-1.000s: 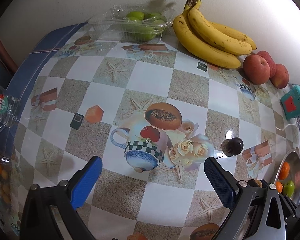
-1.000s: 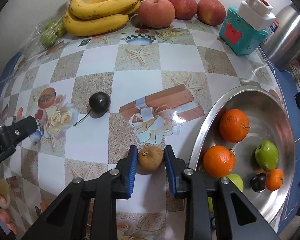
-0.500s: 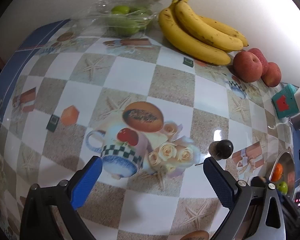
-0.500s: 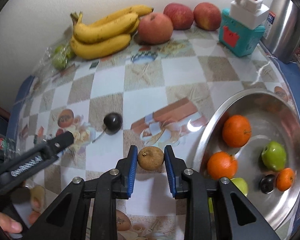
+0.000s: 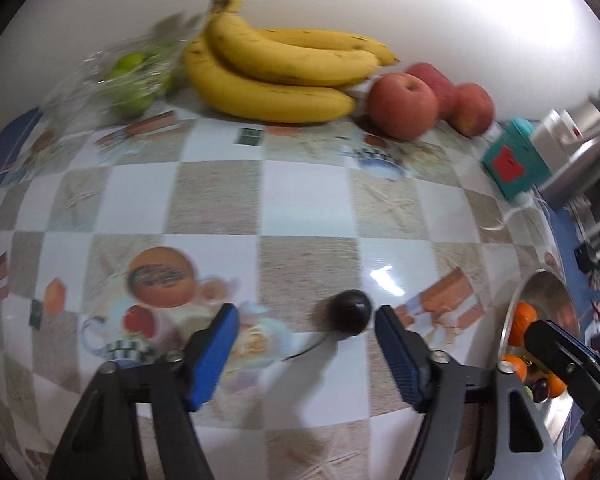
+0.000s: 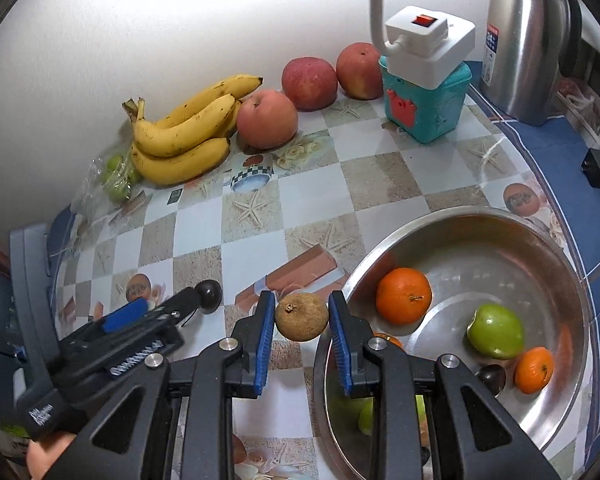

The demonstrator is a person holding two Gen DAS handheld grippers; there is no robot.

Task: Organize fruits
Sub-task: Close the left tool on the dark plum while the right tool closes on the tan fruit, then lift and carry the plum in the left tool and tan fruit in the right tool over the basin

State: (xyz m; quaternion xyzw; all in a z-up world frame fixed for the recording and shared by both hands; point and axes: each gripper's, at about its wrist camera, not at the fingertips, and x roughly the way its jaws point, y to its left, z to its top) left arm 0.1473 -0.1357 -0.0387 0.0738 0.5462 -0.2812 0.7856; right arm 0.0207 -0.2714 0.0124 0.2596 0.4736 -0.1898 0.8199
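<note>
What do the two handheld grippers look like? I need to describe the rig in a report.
Both match: the left gripper and right gripper have matte black angular frames with triangular cut-outs, silver screws at the joints, and ribbed blue pads on the fingers. The right wrist view shows white lettering along the left one's body. No cables or sleeves are visible.

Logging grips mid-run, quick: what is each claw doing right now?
Left claw: closing around the dark fruit, pads not yet touching.
Right claw: shut on the brown fruit.
</note>
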